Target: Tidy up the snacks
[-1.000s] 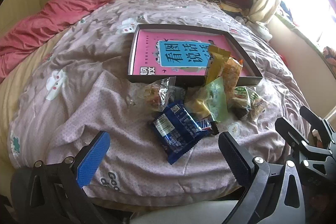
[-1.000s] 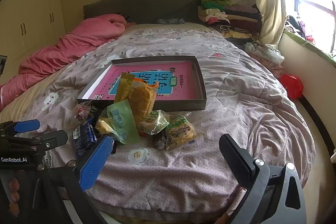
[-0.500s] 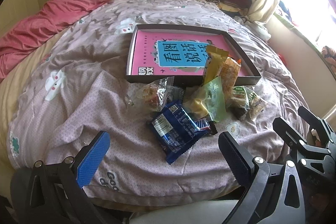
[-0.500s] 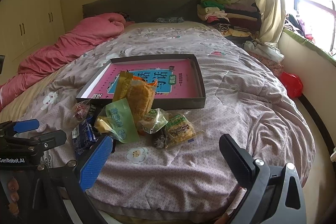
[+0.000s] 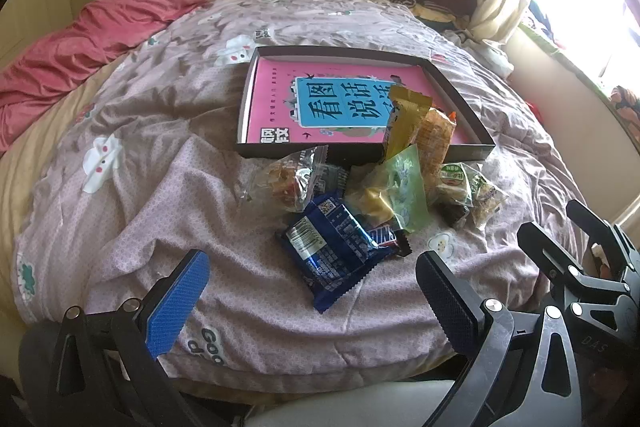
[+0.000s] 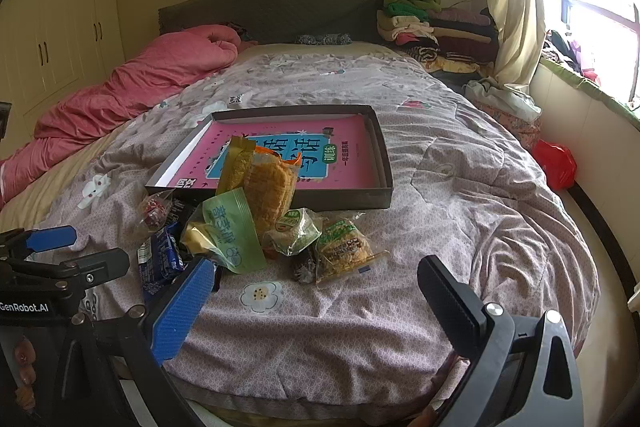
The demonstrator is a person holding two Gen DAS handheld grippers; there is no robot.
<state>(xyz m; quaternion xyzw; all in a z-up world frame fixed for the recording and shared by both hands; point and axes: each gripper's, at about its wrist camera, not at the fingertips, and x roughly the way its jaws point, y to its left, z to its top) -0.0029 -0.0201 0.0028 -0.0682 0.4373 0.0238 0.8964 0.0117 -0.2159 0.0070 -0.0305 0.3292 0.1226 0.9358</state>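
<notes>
Mostly a mauve floral quilt (image 6: 460,187) fills both views, with a pink duvet (image 6: 132,87) at upper left, folded clothes (image 6: 432,27) and a bright window at upper right. Snacks (image 5: 360,203) lie heaped mid-frame against a dark tray (image 5: 456,95) holding a pink book (image 5: 280,95), partly hidden. Left gripper (image 5: 308,295) and right gripper (image 6: 316,303) gape empty near the quilt's edge.

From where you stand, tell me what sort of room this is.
A bedroom, most likely: a bed with a floral quilt, a padded headboard, and built-in wardrobes along the wall.
</notes>
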